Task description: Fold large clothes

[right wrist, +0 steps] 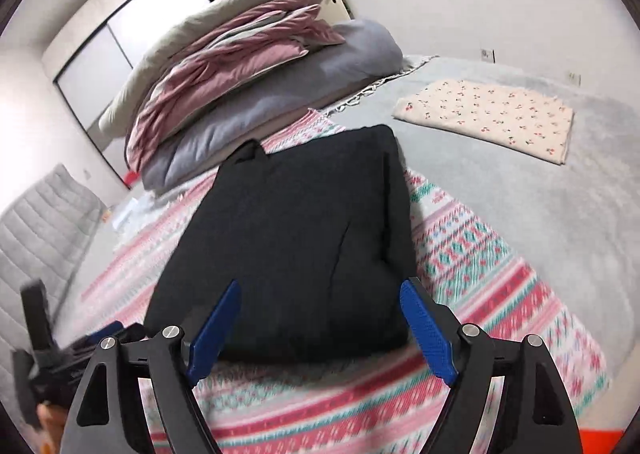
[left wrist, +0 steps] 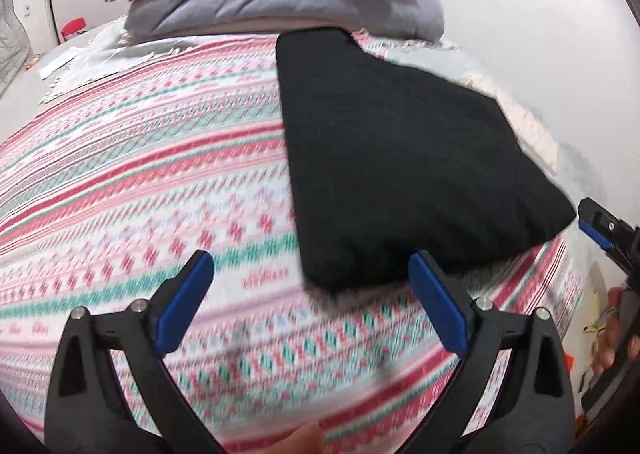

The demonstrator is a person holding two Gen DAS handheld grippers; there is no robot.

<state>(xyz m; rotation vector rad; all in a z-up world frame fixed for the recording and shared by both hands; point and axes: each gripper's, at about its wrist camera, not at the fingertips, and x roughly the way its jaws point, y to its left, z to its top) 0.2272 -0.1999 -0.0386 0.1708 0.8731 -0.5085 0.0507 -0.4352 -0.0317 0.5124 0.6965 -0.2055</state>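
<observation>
Left gripper (left wrist: 310, 276) and right gripper (right wrist: 320, 306): both spread wide, nothing held. Folded black garment (right wrist: 296, 230) lies on patterned blanket (left wrist: 140, 173).

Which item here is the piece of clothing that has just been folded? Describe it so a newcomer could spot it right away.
Start at the tall pile of pink and grey bedding. In front of it lies a pink-and-green patterned blanket, and on it sits the black garment, folded into a thick rectangle. It is the only plain dark item; the other folded cloth is cream with cherries.
</observation>
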